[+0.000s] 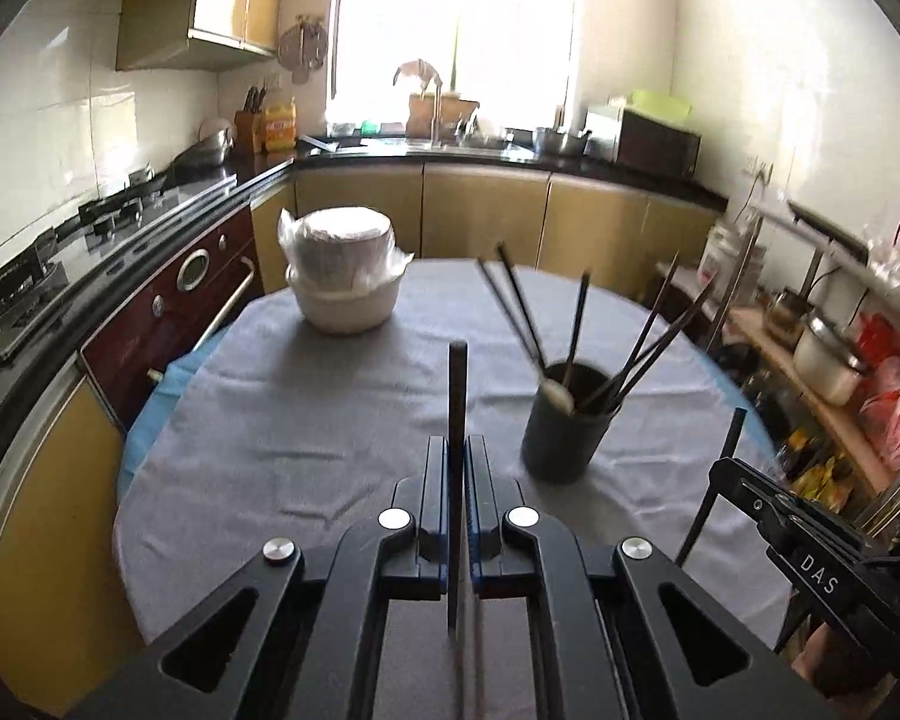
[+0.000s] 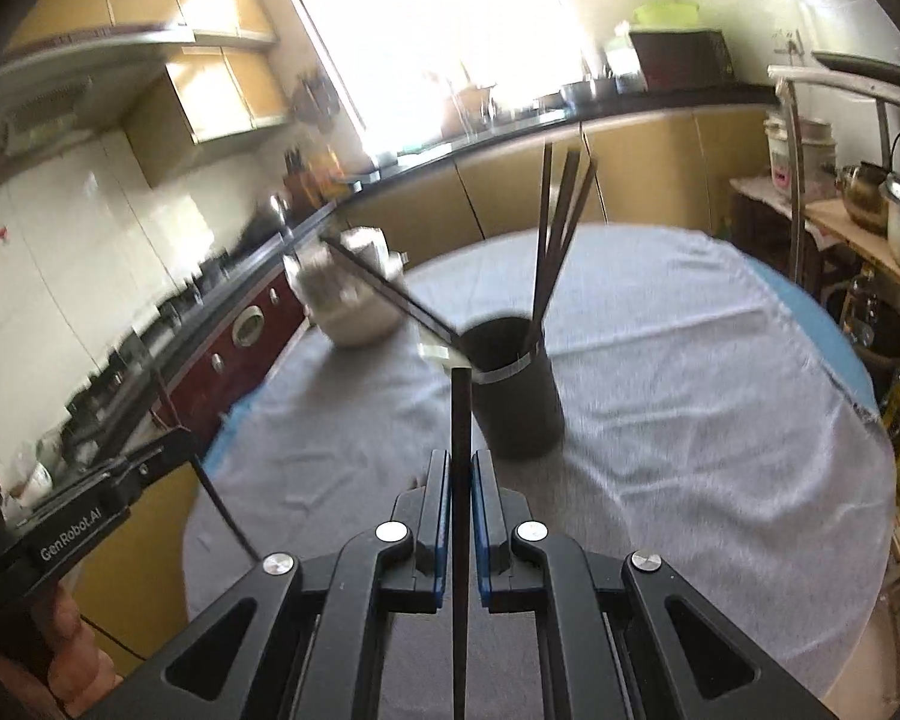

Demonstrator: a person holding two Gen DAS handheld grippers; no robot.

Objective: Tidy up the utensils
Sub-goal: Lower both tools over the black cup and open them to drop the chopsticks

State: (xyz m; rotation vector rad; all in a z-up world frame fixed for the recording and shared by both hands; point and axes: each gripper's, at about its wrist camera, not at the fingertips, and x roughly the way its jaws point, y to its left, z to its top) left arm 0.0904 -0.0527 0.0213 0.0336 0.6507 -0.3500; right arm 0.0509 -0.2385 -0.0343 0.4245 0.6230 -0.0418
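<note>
A dark utensil cup [image 1: 564, 423] stands on the grey tablecloth [image 1: 330, 432] and holds several dark chopsticks [image 1: 648, 336] and a pale spoon [image 1: 558, 396]. My left gripper [image 1: 457, 450] is shut on one dark chopstick [image 1: 457, 396], held upright, left of the cup and above the cloth. My right gripper [image 2: 461, 462] is shut on another dark chopstick [image 2: 461, 414], just in front of the cup [image 2: 516, 390]. Each gripper shows at the edge of the other's view: the right one [image 1: 726, 468], the left one [image 2: 180, 438].
A white lidded pot wrapped in plastic [image 1: 345, 276] stands at the table's far left. A stove and oven [image 1: 168, 294] run along the left. A shelf with pots and bottles [image 1: 828, 354] stands to the right. Cabinets and a sink line the back wall.
</note>
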